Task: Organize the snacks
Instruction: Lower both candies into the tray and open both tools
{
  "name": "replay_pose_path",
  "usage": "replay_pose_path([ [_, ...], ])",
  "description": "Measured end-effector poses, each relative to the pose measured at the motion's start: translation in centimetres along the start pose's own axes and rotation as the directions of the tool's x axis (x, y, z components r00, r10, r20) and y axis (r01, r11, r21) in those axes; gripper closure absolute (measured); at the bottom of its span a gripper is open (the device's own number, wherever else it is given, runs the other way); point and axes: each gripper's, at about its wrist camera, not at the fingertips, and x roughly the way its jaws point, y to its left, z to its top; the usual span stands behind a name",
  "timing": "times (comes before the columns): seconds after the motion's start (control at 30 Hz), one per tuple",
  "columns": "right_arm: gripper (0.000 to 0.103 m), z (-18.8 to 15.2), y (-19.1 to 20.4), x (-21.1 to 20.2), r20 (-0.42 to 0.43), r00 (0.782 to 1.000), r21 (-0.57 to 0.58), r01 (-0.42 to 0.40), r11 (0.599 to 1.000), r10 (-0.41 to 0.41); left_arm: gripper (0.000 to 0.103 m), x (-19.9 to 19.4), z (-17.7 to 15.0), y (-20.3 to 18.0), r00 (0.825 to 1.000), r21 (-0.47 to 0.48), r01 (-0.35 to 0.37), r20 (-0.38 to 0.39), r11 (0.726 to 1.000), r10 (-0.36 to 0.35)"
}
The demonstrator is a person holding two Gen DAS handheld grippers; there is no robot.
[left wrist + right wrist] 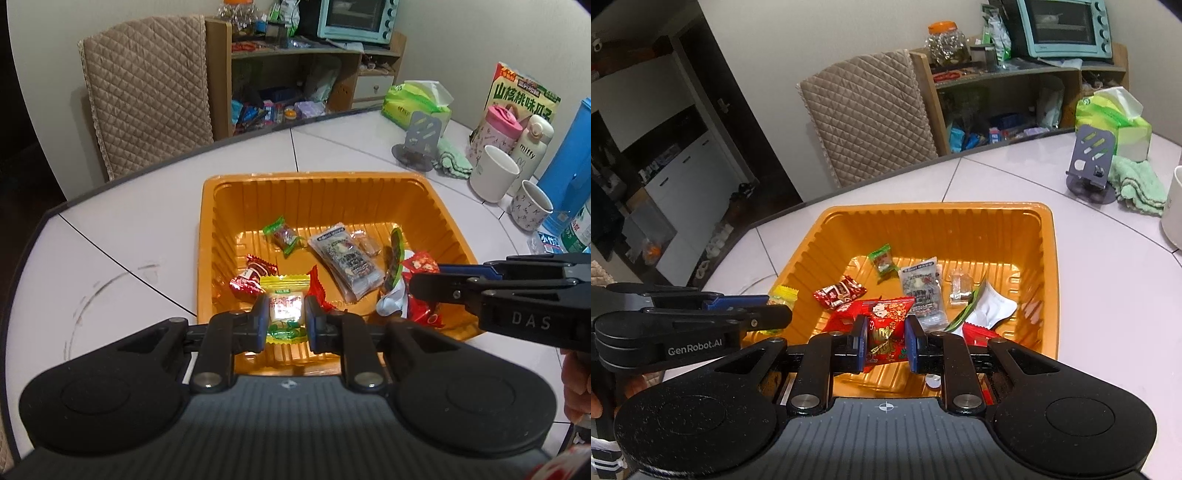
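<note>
white mug (1174,214) cut by frame edge, shelf clutter (273,110) too blurred

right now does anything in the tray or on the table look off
Nothing looks spilled or damaged. The snacks lie loose in the orange tray. The left gripper holds a yellow candy and the right gripper a red packet, both over the tray.

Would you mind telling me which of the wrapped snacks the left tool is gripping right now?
The yellow-and-green wrapped candy, pinched between the left tool fingers over the orange tray. The right tool grips a red packet.
</note>
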Motion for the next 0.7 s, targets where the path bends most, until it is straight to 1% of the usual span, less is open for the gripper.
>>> replay_pose_path([
  [0.3,0.081,0.1,-0.7,1.2,-0.018,1.000,0.018,0.003,1.000,-0.003,0.085,2.0,0.1,0.0,0.999,0.011,-0.012,-0.041,1.000,0.013],
  [0.53,0.081,0.0,-1.0,1.6,-0.025,1.000,0.029,0.004,1.000,-0.003,0.085,2.7,0.2,0.1,0.998,0.007,-0.011,-0.055,1.000,0.012],
  [0.7,0.081,0.0,-1.2,1.6,-0.026,1.000,0.037,0.004,0.999,-0.003,0.084,2.7,0.3,0.2,0.999,0.008,-0.007,-0.051,1.000,0.007],
])
